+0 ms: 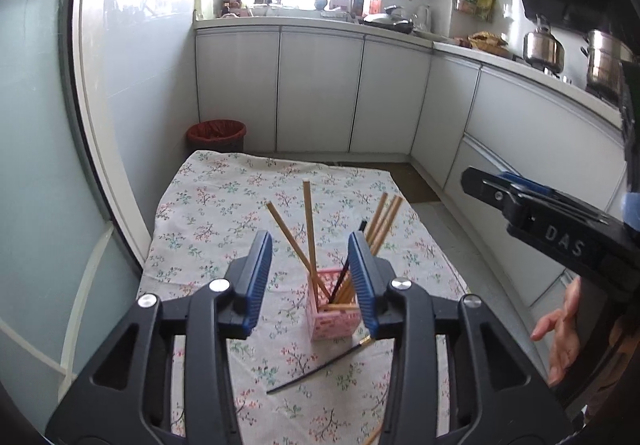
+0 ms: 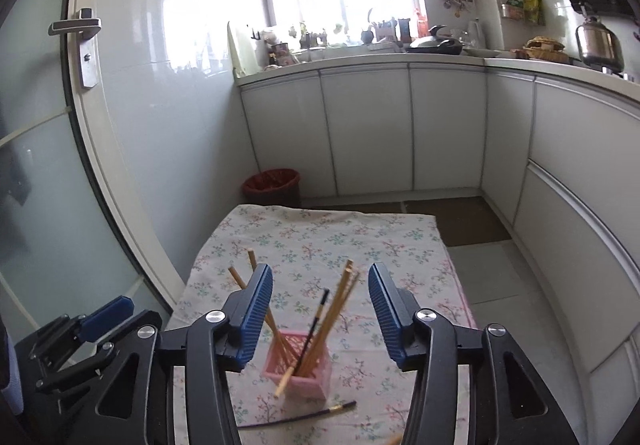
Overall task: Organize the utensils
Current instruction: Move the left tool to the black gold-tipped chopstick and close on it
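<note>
- Right now both tools hover above the cloth [image 1: 208,205] with jaws spread wide and nothing between them: left gripper [image 1: 310,277], right gripper [image 2: 320,309].
- Most chopsticks [image 1: 310,229] already stand in the pink basket [image 1: 334,319], splayed at loose angles; one black chopstick [image 1: 320,367] lies flat on the cloth just in front of the basket.
- Likely risk: the basket looks light and top-heavy, so a gripper brushing the leaning sticks on the way down could tip it and spill everything.
- Picking the black chopstick flat off soft cloth may pinch fabric instead, or the thin stick may roll or slip out of the pads.
- A tan stick end [image 1: 374,435] shows at the bottom edge of the left view, partly hidden, easy to miss.
</note>
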`<state>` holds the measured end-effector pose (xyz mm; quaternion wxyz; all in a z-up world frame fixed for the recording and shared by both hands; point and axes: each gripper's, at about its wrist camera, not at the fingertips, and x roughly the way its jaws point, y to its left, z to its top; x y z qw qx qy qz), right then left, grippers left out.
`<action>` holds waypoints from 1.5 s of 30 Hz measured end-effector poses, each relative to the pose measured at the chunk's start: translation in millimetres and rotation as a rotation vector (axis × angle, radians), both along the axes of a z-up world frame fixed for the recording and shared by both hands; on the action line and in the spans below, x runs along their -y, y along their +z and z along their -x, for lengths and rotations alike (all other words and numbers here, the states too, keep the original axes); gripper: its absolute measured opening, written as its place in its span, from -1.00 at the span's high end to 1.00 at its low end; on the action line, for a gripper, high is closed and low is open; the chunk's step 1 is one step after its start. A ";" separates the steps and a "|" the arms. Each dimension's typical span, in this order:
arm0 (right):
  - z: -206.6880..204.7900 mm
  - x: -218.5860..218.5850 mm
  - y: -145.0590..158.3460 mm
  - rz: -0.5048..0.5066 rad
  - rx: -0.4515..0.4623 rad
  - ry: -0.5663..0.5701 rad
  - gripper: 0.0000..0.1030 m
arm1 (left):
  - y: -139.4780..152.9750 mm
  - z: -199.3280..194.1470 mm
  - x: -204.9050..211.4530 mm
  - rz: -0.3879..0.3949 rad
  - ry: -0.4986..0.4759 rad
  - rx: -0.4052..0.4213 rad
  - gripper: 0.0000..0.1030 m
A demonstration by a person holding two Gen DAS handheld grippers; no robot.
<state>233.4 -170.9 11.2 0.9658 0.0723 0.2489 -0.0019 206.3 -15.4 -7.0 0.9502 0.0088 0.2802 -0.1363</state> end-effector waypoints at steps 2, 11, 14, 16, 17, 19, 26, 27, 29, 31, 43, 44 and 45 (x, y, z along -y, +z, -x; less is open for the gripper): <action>13.5 6.4 -4.1 -0.010 -0.008 -0.022 -0.32 | -2.3 7.6 1.5 -0.010 0.001 -0.005 -0.06; 68.6 51.8 -50.2 -0.129 -0.128 -0.121 -0.73 | -17.3 36.2 9.7 -0.095 -0.024 -0.039 -0.62; 85.3 70.0 -79.5 -0.191 -0.203 -0.146 -0.74 | -29.8 36.1 10.2 -0.095 -0.077 -0.120 -0.71; 92.5 77.4 -100.9 -0.217 -0.263 -0.157 -0.74 | -41.9 35.5 12.8 -0.108 -0.124 -0.186 -0.76; 96.6 82.2 -114.1 -0.235 -0.298 -0.162 -0.74 | -49.8 34.1 14.4 -0.118 -0.153 -0.223 -0.76; 102.5 89.8 -136.8 -0.273 -0.359 -0.172 -0.74 | -68.7 29.9 18.9 -0.139 -0.212 -0.303 -0.76; 108.6 107.2 -183.2 -0.387 -0.487 -0.195 -0.74 | -128.8 18.6 44.0 -0.215 -0.274 -0.389 -0.76; 108.0 107.7 -183.5 -0.387 -0.483 -0.196 -0.74 | -134.5 19.6 48.6 -0.222 -0.281 -0.390 -0.76; 108.7 112.7 -185.2 -0.389 -0.473 -0.207 -0.74 | -144.8 22.4 59.8 -0.243 -0.309 -0.394 -0.76; 110.1 117.9 -188.2 -0.398 -0.471 -0.217 -0.74 | -153.8 25.0 75.5 -0.283 -0.338 -0.389 -0.75; 108.2 150.6 -218.1 -0.476 -0.532 -0.265 -0.74 | -193.2 5.1 93.2 -0.546 -0.359 -0.298 -0.63; 107.8 151.9 -219.2 -0.481 -0.532 -0.267 -0.74 | -194.5 1.9 90.8 -0.534 -0.370 -0.317 -0.63; 107.2 152.5 -220.0 -0.484 -0.534 -0.269 -0.74 | -195.8 -2.9 88.2 -0.519 -0.380 -0.336 -0.63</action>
